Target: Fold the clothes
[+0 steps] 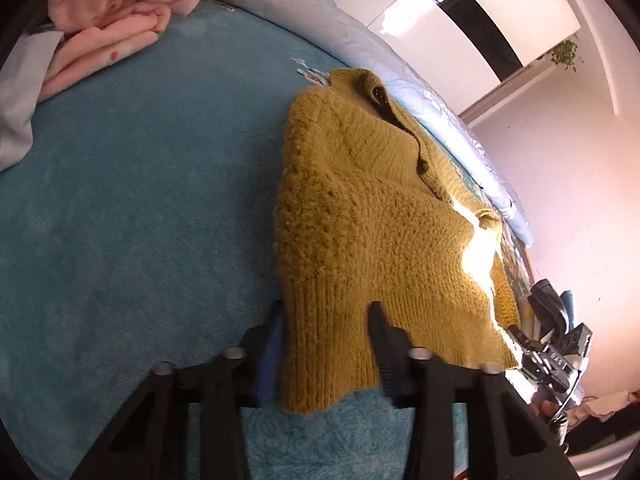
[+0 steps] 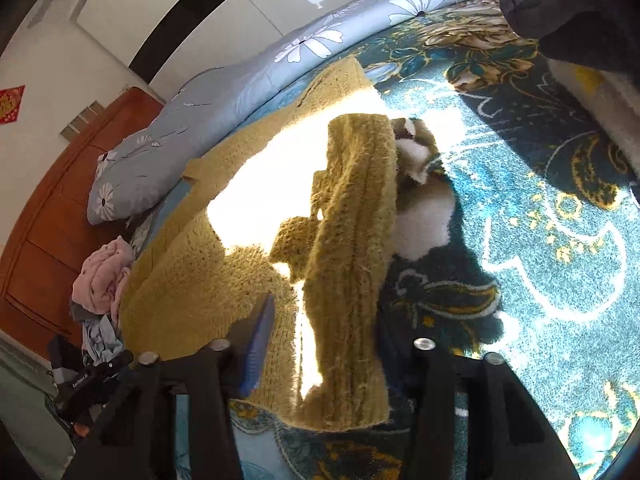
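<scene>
A mustard knitted sweater (image 1: 372, 208) lies spread on a teal blanket (image 1: 120, 208), collar at the far end. My left gripper (image 1: 326, 312) is shut on the near corner of its ribbed hem, which fills the gap between the two fingers. In the right wrist view the same sweater (image 2: 192, 272) lies partly in bright sun. My right gripper (image 2: 324, 312) is shut on a ribbed strip of it (image 2: 352, 240) that stands up between the fingers. The blue-padded finger (image 2: 260, 332) shows, and the knit hides the other. The right gripper's body (image 1: 556, 344) shows at the sweater's far corner.
A pink folded blanket (image 1: 112, 28) lies at the far left, and a pale-blue flowered quilt (image 2: 192, 120) lines the bed's far side. A dark garment (image 2: 568, 8) hangs at top right. Pink clothes (image 2: 104, 276) are piled by a wooden cabinet (image 2: 52, 208). The blanket is flower-patterned (image 2: 540, 240) on the right.
</scene>
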The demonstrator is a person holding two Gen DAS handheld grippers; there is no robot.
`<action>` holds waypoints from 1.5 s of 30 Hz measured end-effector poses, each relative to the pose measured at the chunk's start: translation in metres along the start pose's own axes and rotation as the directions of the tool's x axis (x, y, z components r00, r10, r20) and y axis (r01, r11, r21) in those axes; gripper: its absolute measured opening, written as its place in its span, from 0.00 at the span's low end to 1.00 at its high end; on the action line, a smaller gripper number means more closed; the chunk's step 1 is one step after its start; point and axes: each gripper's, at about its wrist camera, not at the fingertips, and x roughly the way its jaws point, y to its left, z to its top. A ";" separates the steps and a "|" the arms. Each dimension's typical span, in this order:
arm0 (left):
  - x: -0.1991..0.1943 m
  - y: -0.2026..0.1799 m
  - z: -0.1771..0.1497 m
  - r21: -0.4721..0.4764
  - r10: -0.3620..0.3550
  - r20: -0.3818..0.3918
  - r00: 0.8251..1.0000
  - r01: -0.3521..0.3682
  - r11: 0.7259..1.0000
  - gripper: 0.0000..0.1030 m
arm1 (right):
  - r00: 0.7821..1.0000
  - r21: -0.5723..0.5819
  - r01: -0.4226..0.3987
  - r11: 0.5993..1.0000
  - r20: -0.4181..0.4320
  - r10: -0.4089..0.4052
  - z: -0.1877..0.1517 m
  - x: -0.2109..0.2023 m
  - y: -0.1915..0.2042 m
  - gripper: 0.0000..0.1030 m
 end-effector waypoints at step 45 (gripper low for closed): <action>-0.010 -0.019 0.062 0.113 0.168 0.140 0.976 -0.184 0.976 0.53 | 0.945 -0.921 0.152 0.359 0.029 -0.327 0.057 0.162 0.145 0.34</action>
